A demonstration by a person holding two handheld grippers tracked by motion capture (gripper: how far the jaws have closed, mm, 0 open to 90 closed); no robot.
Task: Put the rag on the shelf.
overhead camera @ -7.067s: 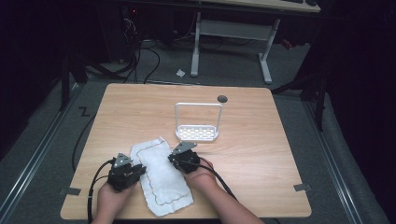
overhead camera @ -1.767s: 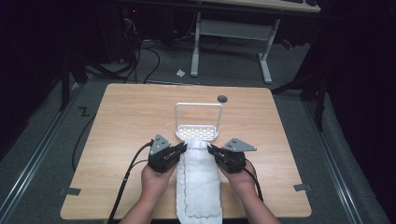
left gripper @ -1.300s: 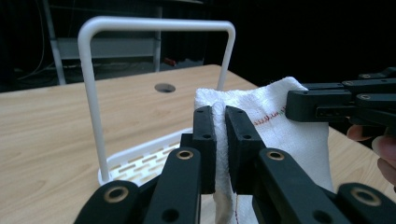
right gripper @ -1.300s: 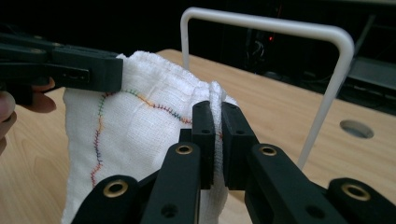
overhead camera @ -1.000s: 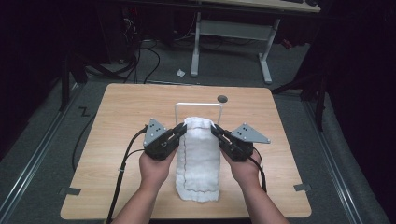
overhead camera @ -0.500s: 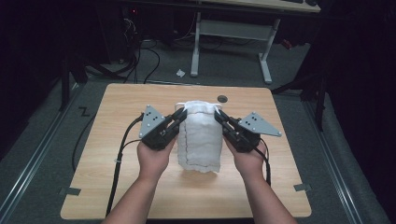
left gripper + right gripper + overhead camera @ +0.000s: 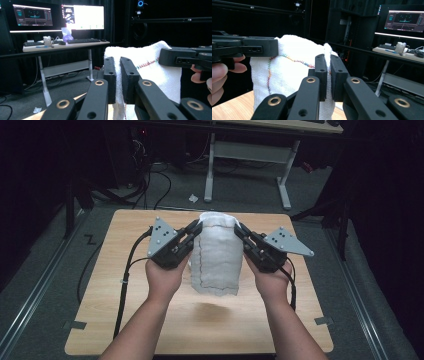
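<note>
A white towel (image 7: 218,255) with coloured edge stitching hangs above the wooden table (image 7: 125,285), held up by its two top corners. My left gripper (image 7: 196,226) is shut on the towel's upper left corner, and my right gripper (image 7: 238,227) is shut on the upper right corner. In the left gripper view the towel (image 7: 152,72) is pinched between the black jaws of the left gripper (image 7: 118,78), with the other gripper farther off at right. In the right gripper view the right gripper (image 7: 328,76) clamps a fold of the towel (image 7: 284,75). The towel's lower edge hangs free of the tabletop.
A white desk frame (image 7: 247,155) stands on the floor beyond the table, with cables (image 7: 150,175) beside it. A desk with monitors (image 7: 58,15) and keyboards shows in the left gripper view. Cables trail from both grippers across the table.
Both grippers have risen together with the towel, lifting it off the table so it hangs. The white rack behind it is now hidden by the towel.
</note>
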